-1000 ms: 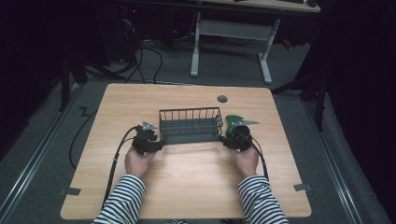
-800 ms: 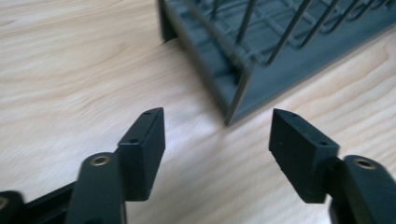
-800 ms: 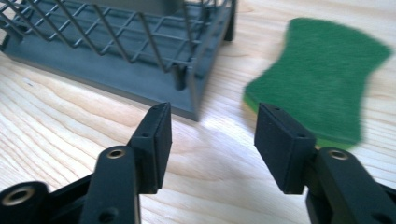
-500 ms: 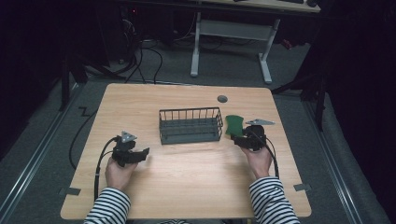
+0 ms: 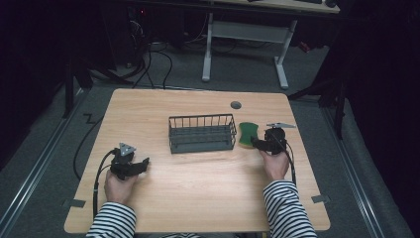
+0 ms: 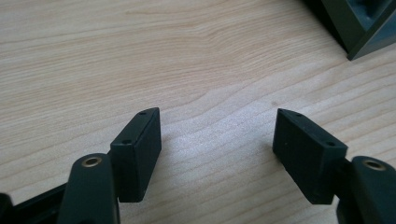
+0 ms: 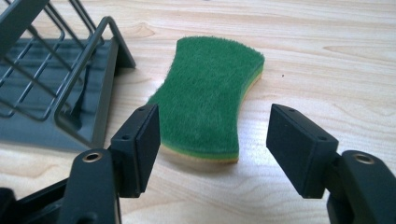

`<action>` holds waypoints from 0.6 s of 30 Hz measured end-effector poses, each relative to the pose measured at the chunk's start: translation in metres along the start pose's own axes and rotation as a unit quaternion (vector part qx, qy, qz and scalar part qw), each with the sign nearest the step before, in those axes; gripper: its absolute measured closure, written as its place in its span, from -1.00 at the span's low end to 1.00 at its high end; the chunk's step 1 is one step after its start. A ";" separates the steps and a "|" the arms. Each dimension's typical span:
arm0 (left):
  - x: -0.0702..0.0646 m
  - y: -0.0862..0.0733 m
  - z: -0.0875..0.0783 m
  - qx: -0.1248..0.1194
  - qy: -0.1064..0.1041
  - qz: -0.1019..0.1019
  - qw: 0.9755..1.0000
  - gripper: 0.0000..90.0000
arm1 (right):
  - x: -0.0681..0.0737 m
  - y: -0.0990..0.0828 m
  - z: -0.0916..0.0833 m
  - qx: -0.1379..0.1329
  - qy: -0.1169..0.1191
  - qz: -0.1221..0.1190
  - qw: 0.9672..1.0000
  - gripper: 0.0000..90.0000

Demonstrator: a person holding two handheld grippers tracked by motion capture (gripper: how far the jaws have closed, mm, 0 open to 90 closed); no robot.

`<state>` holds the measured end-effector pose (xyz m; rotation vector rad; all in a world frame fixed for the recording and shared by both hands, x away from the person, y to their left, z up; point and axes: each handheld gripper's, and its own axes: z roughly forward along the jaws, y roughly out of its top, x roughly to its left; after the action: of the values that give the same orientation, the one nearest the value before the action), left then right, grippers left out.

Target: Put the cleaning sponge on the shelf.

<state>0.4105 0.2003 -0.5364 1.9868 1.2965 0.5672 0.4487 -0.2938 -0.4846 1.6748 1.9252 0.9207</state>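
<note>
1. While the high view is showing the green sponge [image 5: 248,134] lying flat on the tabletop [image 5: 208,198] just beside the wire basket [image 5: 201,133], the right tool [image 5: 255,143] is reaching for it; the left tool [image 5: 143,163] is idling well apart. The basket is looking empty, so pickup and placing are remaining

2. Left gripper view: the tool [image 6: 217,140] is gaping, released, over bare wood; the basket's corner [image 6: 359,28] is getting cut off

3. Right gripper view: the tool [image 7: 212,128] is standing released, jaws straddling the sponge's [image 7: 208,91] near end without touching; the sponge's underside is staying hidden
</note>
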 end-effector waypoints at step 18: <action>0.002 0.000 0.000 -0.001 -0.005 -0.008 1.000 -0.32 | 0.017 0.042 0.031 0.059 -0.024 -0.019 0.998 -0.43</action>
<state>0.4116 0.2019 -0.5365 1.9725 1.3049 0.5512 0.4966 -0.2688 -0.4746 1.7043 2.0069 0.7595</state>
